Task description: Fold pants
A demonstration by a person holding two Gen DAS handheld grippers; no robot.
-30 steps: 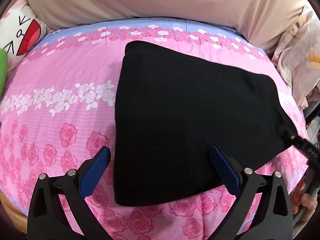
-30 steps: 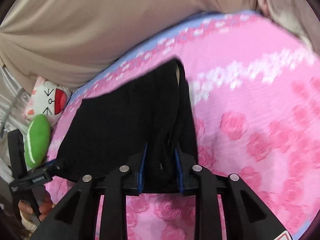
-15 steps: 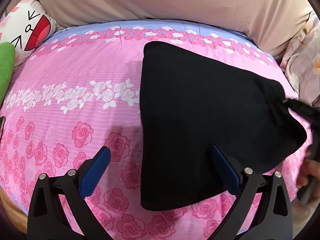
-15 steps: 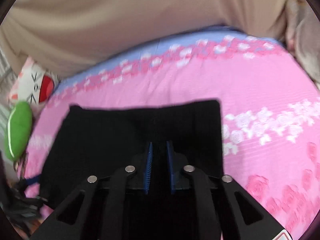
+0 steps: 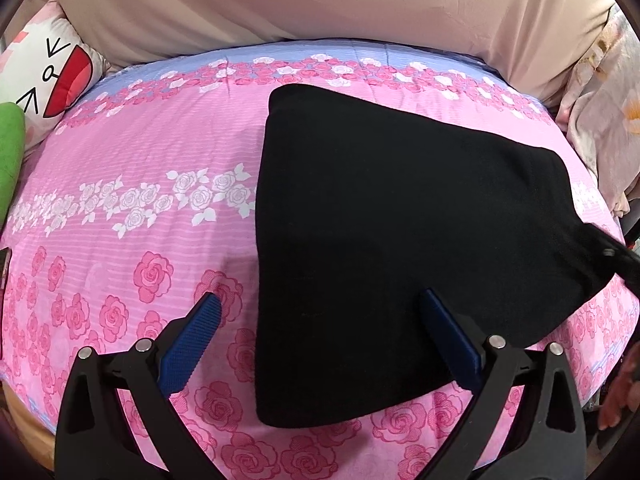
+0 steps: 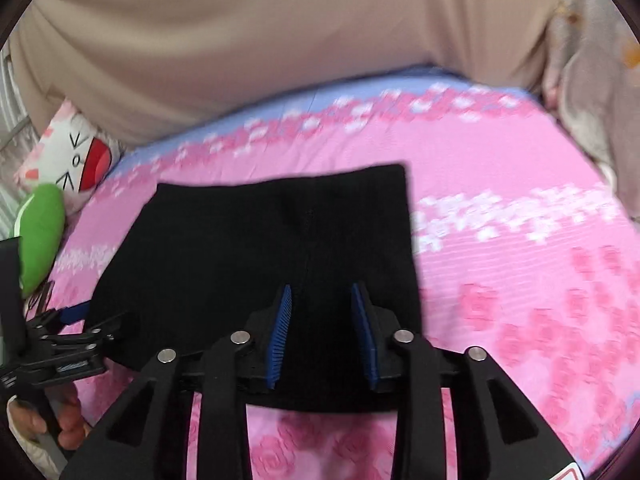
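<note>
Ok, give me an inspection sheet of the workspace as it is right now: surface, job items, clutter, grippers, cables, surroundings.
Surface: pink rose-print bedsheet, blue band along the far edge.
Job's things: black pants folded into a compact panel, lying flat on the sheet.
Clutter: cartoon-face pillow and green plush at the far left corner; floral bedding bunched at the right.
Grippers: left gripper open, over the pants' near left edge; right gripper open, over the pants' near edge, holding nothing.
Cables: nothing seen.
Surroundings: beige fabric backdrop behind the bed.
</note>
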